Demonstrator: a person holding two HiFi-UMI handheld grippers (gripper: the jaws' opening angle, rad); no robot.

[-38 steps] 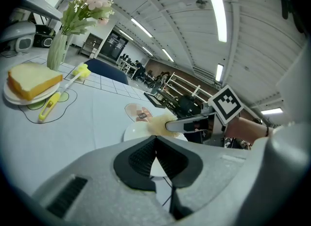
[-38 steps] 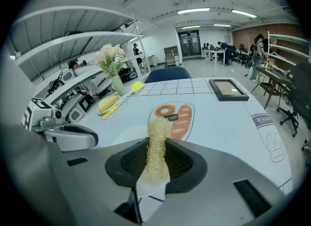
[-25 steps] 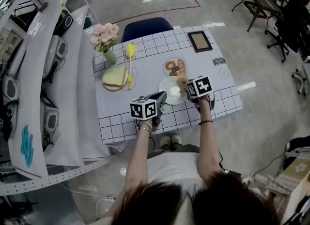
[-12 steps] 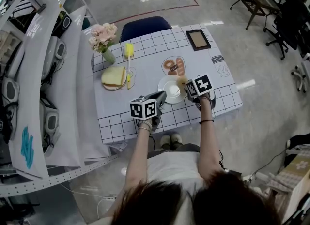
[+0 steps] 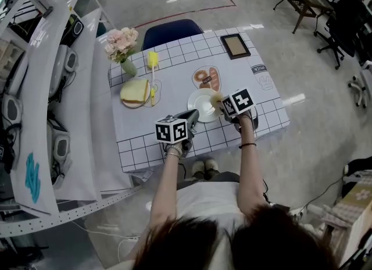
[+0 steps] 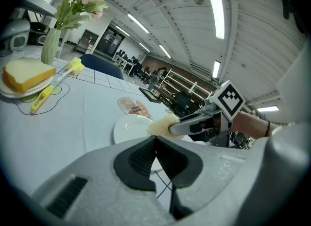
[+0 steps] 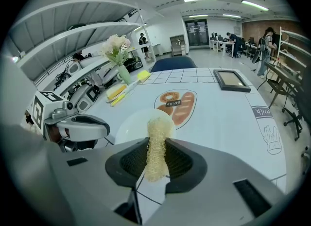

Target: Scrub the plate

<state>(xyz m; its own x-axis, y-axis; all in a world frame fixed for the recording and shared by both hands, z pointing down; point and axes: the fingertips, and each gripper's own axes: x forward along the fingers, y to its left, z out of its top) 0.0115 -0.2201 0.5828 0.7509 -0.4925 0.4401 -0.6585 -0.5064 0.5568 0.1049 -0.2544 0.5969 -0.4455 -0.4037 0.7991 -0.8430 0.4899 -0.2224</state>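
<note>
A white plate lies on the checked tablecloth near the table's front edge. My right gripper is shut on a straw-coloured loofah scrubber, whose tip rests over the plate's right rim. The scrubber shows as a pale tuft in the head view. My left gripper sits at the plate's left rim with its jaws shut; in the left gripper view the pads meet with nothing seen between them. Beyond them that view shows the plate and the scrubber.
A slice of bread on a small plate and a yellow brush lie at the table's left. A vase of pink flowers stands at the back left, a picture frame at the back right. A blue chair faces the far side.
Both grippers, the plate and the scrubber keep almost the same places; only the head view drifts slightly.
</note>
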